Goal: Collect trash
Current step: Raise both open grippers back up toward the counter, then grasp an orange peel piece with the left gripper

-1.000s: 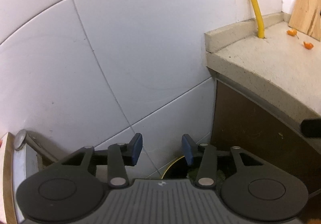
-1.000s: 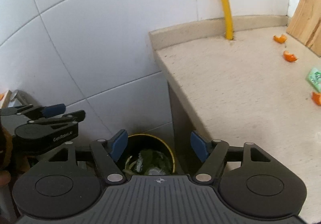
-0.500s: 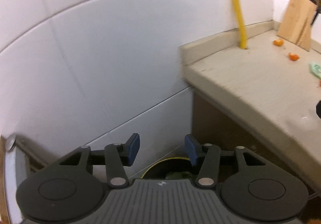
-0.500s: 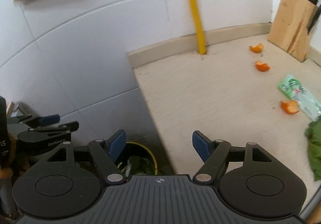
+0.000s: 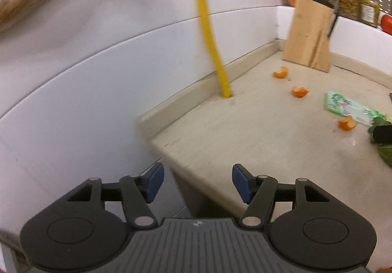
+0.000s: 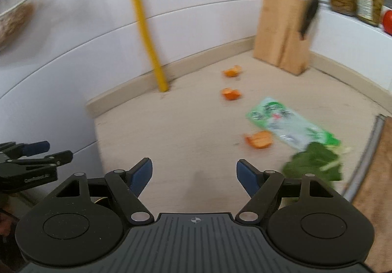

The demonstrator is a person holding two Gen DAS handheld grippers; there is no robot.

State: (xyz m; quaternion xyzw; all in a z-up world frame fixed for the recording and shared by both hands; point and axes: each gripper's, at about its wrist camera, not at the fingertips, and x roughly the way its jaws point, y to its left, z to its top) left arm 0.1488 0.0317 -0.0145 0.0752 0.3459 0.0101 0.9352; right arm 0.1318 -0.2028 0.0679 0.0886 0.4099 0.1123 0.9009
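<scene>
While jaws open: orange peels (image 6: 257, 140) uncollected.

Black tool (image 6: 194, 173), blue fingertips (image 6: 247, 175)

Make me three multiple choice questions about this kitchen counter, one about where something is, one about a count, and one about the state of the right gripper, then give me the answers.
1. Where does the light wooden knife block stand?
A. In the far corner of the beige stone counter, against the white wall
B. At the counter's near edge
C. On the floor

2. How many orange peel pieces lie on the counter?
A. One
B. Three
C. Five

3. What state is the right gripper in?
A. Shut on a peel
B. Shut on the wrapper
C. Open, with nothing between its blue pads

Answers:
1. A, the block stands where the two walls meet, behind the peels.
2. B, there is the far peel, the middle peel, and the near peel beside the green and white plastic wrapper.
3. C, its jaws, which have just been opening, stand apart over bare counter.
</scene>
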